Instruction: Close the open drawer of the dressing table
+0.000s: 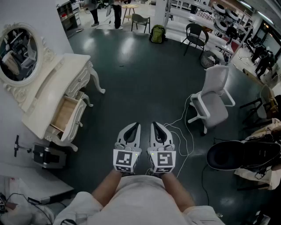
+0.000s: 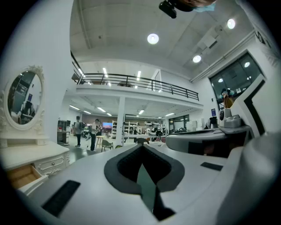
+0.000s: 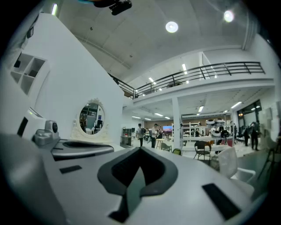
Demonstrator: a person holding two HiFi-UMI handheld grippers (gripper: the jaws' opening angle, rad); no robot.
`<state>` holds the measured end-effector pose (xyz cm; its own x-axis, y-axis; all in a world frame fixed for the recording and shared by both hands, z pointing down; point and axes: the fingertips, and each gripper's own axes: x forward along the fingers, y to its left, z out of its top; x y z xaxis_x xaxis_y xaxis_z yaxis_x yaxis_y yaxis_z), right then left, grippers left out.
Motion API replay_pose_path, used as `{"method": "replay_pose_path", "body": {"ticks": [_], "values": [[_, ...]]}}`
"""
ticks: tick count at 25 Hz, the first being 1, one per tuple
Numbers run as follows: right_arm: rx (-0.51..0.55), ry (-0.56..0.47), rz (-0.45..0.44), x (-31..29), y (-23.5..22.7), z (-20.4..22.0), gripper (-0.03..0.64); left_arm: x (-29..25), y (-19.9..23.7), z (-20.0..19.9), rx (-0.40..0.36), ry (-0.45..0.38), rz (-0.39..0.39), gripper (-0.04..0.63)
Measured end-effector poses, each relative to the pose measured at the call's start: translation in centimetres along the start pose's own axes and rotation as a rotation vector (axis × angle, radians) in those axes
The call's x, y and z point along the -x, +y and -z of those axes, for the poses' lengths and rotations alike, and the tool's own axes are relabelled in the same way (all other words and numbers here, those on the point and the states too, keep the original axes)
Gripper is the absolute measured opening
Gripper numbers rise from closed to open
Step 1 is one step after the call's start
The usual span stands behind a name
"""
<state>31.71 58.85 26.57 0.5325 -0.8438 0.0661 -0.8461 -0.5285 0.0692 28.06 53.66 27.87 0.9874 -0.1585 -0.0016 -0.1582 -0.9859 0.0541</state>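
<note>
My left claw (image 1: pixel 136 127): pressed together with nothing in it. I hold it level over the dark floor (image 1: pixel 131 79).
My right claw (image 1: pixel 155 126): pressed together too, with nothing in it, just beside the left one.
Claws counted: two, side by side, with their tips pointing away from me.
Table (image 1: pixel 52 83): one. It is cream white with curly legs and stands by the wall on my left.
Drawer (image 1: pixel 65 115): one is open. It sticks out of the front of the table, well apart from both claws.
Inside the drawer: I see its brown wood bottom. I cannot tell if anything small lies in there.
Mirror (image 1: pixel 18 53): one. It is round like an egg, has a curly white frame, and stands on top of the table.
White chair (image 1: pixel 211 102): one, with wheels, on the floor to my right.
Wires (image 1: pixel 181 127): thin white ones lie on the floor between the white chair and my claws. I cannot count them.
Green bag (image 1: pixel 157 34): one, far off on the floor.
People (image 1: pixel 117 11): two stand far off at the back, and I only see their legs.
Black box (image 1: pixel 48 156): one, on the floor right by the table.
</note>
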Motion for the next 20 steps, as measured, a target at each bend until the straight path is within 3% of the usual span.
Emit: {"method": "replay_pose_path", "body": {"ticks": [11, 20], "values": [[-0.047, -0.03, 0.045, -1.0, 2.4, 1.0, 0.015, 2.0, 2.9, 1.4, -0.015, 0.03, 0.018, 0.008], [-0.053, 0.014, 0.004, -5.4, 4.2, 2.2, 0.015, 2.0, 7.5, 2.9, 0.003, 0.067, -0.037, 0.008]]}}
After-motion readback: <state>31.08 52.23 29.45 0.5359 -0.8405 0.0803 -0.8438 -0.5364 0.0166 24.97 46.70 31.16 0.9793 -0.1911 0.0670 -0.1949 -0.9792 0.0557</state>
